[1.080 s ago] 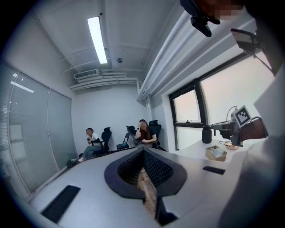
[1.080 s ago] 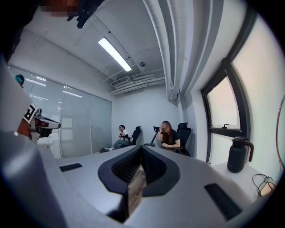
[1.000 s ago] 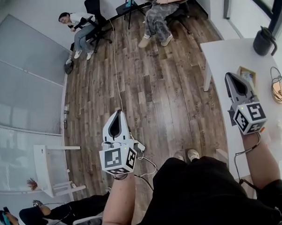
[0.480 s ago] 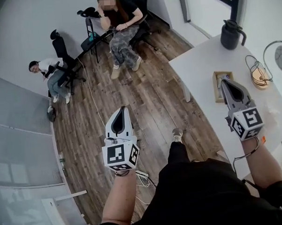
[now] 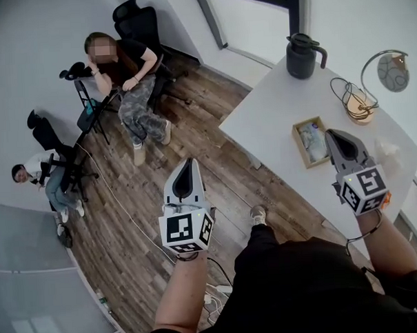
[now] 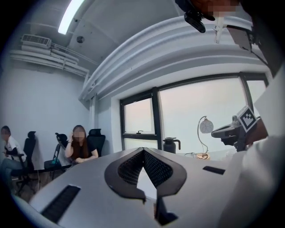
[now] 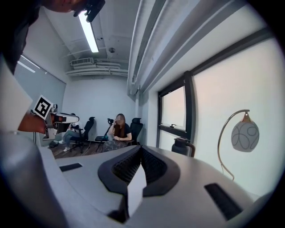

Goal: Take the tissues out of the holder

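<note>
A shallow wooden tissue holder (image 5: 309, 143) with pale tissues in it lies on the white table (image 5: 269, 125) at the right of the head view. My right gripper (image 5: 333, 136) hovers just right of the holder, shut, with nothing between its fingers. My left gripper (image 5: 184, 165) is held over the wooden floor, left of the table, also shut and holding nothing. The holder does not show in either gripper view. In the left gripper view my left gripper (image 6: 143, 151) points across the room, and in the right gripper view my right gripper (image 7: 141, 148) does the same.
On the table stand a black kettle (image 5: 301, 55), a round-shade lamp (image 5: 392, 71), a wire object (image 5: 354, 106) and a crumpled white tissue (image 5: 387, 151). Two people sit on office chairs (image 5: 130, 21) at the far left. A window lies beyond the table.
The head view has swung toward the table, which now shows almost whole. The holder now lies just left of the right gripper's tips. Both grippers stay shut.
</note>
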Action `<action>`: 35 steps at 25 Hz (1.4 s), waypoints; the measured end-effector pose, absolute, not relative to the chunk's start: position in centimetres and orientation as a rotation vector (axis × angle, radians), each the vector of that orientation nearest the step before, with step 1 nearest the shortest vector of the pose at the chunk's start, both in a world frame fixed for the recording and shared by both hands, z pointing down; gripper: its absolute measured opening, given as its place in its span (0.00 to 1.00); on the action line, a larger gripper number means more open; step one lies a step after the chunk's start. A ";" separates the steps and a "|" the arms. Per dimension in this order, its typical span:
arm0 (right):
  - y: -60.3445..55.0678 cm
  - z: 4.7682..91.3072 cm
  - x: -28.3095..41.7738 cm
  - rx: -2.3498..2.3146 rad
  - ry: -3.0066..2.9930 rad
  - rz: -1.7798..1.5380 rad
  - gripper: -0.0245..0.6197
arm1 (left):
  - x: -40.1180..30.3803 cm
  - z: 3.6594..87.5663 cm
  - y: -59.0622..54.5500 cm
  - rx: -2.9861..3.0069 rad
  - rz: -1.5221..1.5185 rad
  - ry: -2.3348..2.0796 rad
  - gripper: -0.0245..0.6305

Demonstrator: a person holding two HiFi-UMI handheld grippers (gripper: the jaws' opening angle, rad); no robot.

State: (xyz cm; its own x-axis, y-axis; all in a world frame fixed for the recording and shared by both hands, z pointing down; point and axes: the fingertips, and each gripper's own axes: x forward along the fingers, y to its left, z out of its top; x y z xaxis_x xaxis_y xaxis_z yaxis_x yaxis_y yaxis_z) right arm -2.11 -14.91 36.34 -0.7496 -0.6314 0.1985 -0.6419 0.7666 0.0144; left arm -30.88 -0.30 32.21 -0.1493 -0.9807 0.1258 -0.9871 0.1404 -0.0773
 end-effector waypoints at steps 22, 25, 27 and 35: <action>-24.7 38.1 -0.8 1.536 -2.422 0.190 0.05 | -25.4 35.1 -26.0 2.674 0.237 -1.609 0.04; -24.8 37.5 -0.1 1.563 -2.395 0.157 0.05 | -24.4 34.7 -27.6 2.710 0.229 -1.558 0.04; -25.2 37.0 0.4 1.561 -2.387 0.129 0.05 | -24.3 34.4 -28.4 2.713 0.224 -1.551 0.04; -27.6 40.8 -0.7 1.479 -2.420 0.249 0.05 | -24.4 36.5 -29.3 2.619 0.258 -1.614 0.04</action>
